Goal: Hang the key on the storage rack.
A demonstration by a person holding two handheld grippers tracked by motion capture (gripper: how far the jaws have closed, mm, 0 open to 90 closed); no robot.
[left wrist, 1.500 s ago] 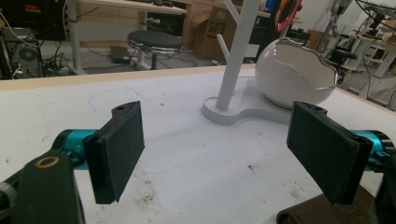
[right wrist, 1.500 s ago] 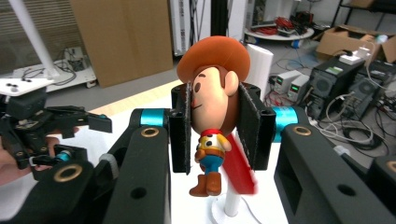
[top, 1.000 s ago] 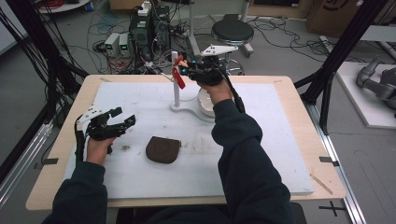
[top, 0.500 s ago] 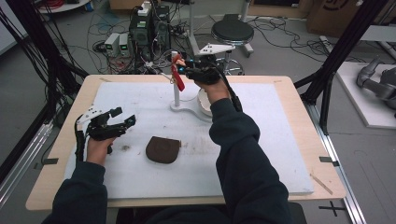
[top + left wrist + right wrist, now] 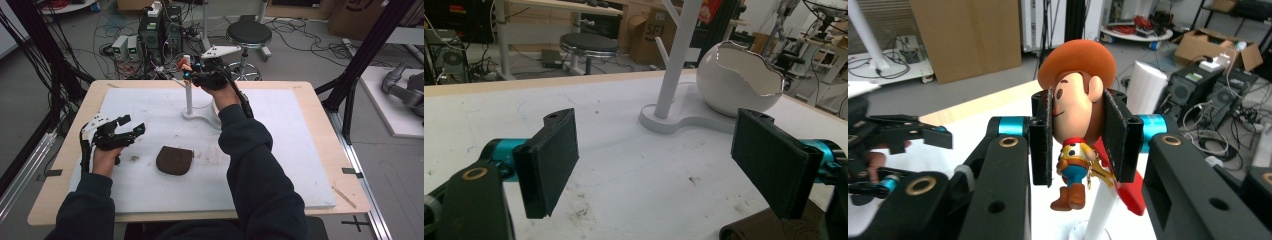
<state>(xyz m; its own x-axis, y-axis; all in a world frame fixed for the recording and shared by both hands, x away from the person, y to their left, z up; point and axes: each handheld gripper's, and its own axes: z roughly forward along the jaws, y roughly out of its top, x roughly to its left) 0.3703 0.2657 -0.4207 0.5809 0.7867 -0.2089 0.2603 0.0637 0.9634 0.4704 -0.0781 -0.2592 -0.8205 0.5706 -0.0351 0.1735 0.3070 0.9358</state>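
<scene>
The right tool point(image 5: 1078, 132) is clamped on the head of a cowboy figurine keychain point(image 5: 1077, 115), its pads pressing both cheeks so the body, ring and red tag hang free below. It holds this above the white branched stand point(image 5: 189, 95) at the far middle of the counter point(image 5: 300, 150), probably to hook the ring on or lift it off. The left tool point(image 5: 659, 160) rests wide open and empty at the near left, clear of the brown pouch point(image 5: 174, 160) and the white eggshell bowl point(image 5: 739, 75).
</scene>
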